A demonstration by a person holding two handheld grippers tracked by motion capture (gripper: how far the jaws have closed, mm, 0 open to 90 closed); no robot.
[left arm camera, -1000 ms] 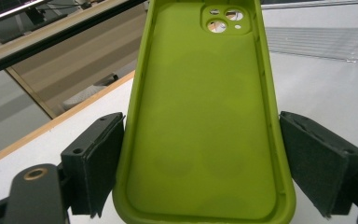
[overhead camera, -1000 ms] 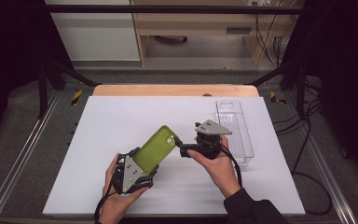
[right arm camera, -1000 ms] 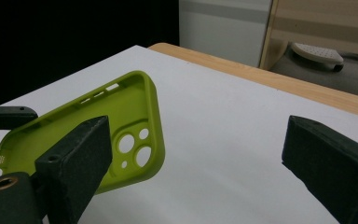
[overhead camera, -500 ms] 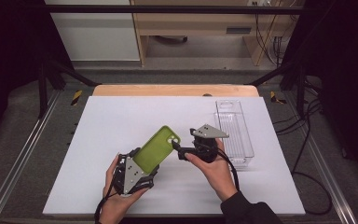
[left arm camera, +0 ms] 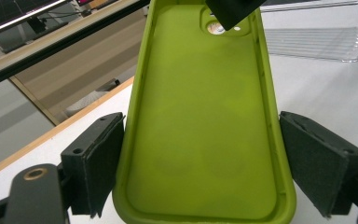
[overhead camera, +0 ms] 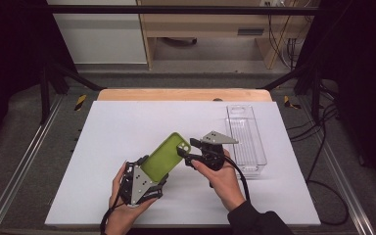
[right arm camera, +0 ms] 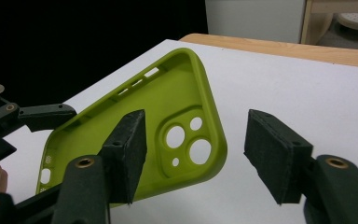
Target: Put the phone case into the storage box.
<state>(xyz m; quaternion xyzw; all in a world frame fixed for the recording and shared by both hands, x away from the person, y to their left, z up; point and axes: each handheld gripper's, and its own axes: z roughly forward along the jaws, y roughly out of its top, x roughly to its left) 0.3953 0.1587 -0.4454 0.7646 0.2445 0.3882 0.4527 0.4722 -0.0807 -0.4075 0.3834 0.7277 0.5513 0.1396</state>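
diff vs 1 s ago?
The right claw has edged in to the camera-cutout end of the green phone case, and its jaws have just been closing around that corner, pads not yet pressing. The left claw stays clamped across the case's other end; the clear tray is unmoved.

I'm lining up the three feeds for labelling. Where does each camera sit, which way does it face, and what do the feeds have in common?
High view: above the person's side, looking forward and down on the white table; both hands, left gripper, right gripper.
Left gripper view: rides the left gripper, looking along the green phone case clamped between its pads.
Right gripper view: rides the right gripper, facing the case's camera-hole corner; jaws have just been closing, not yet pressing.
Shared: the case, the table.
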